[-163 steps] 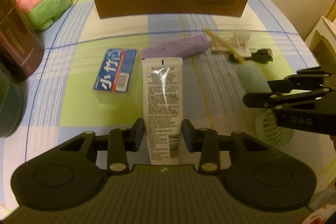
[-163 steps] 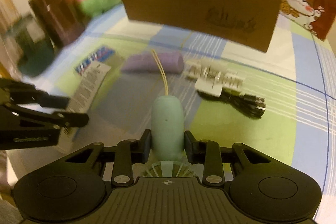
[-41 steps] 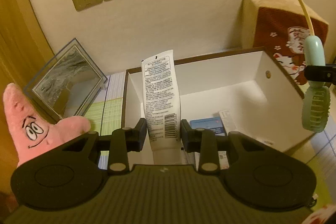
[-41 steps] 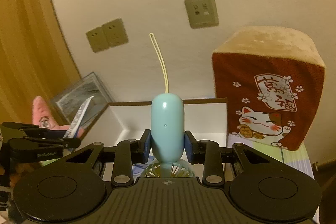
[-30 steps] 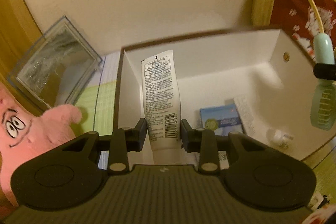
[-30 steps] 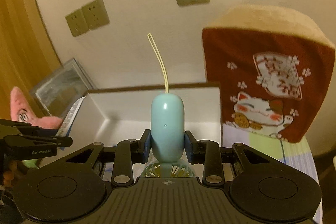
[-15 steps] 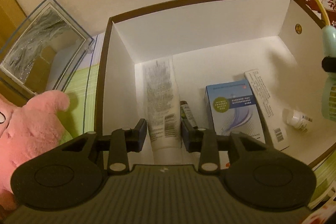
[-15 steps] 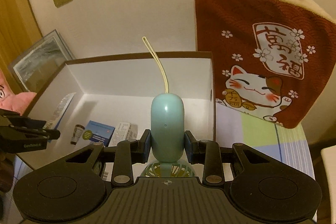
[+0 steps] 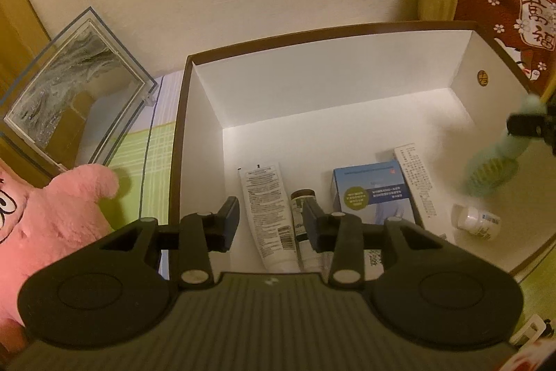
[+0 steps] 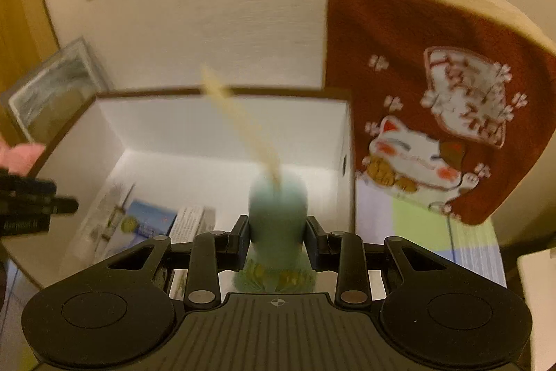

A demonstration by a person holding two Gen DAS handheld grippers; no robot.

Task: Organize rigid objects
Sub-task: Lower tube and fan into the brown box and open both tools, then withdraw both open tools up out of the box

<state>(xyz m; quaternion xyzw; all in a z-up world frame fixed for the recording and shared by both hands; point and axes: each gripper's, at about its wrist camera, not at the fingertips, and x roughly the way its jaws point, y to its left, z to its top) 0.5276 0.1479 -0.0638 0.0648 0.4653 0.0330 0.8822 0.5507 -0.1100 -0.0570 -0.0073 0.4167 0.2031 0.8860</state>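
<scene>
Since half a second ago the left tongs point(image 9: 270, 220) have spread and dropped the tube point(image 9: 267, 214) into the box point(image 9: 312, 82). Right tongs point(image 10: 278, 242), clamped on the fan point(image 10: 278, 214) over the box, should lower it and let go next.

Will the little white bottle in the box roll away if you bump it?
Probably, yes. The little white bottle looks round and lies on its side on the smooth floor of the box, apart from the other things. It looks small, so likely light, and the box wall should stop it.
</scene>
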